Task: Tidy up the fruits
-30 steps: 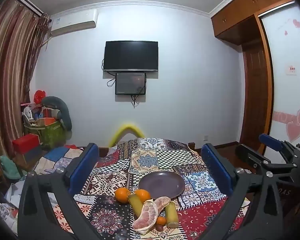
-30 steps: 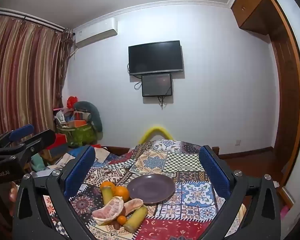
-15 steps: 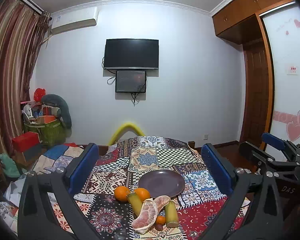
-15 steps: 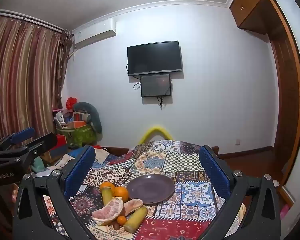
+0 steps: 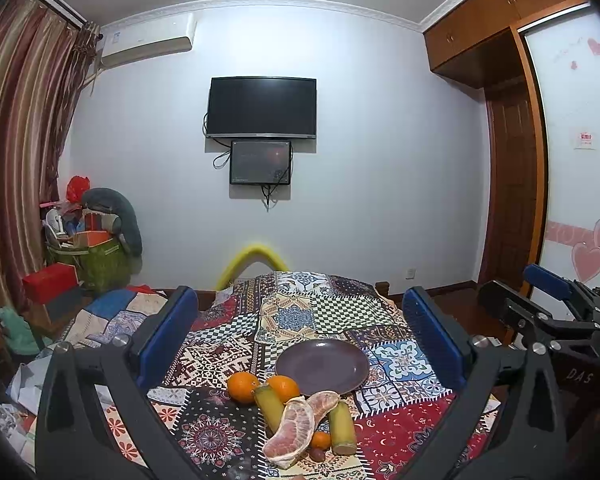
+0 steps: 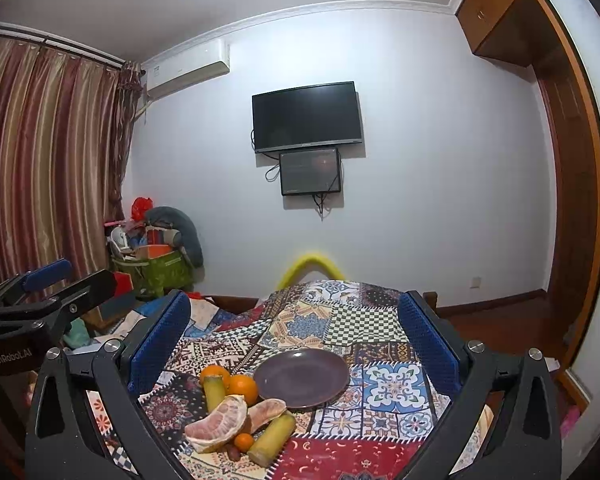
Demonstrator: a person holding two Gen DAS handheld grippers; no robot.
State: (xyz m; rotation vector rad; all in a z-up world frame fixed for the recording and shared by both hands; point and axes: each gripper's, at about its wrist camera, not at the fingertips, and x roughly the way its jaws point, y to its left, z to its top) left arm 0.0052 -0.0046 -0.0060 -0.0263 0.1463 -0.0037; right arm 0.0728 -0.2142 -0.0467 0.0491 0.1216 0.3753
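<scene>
A patchwork cloth covers the surface, and on it a bare purple plate is set, with the fruit heaped just beside its near-left rim. Both tools are held spread and empty above the near edge: the left gripper and the right gripper. The heap lies ahead of and below each, left of centre for the right one, so the left is judged nearer. The peeled pomelo segment lies lengthwise toward the tools; two oranges sit behind it.
</scene>
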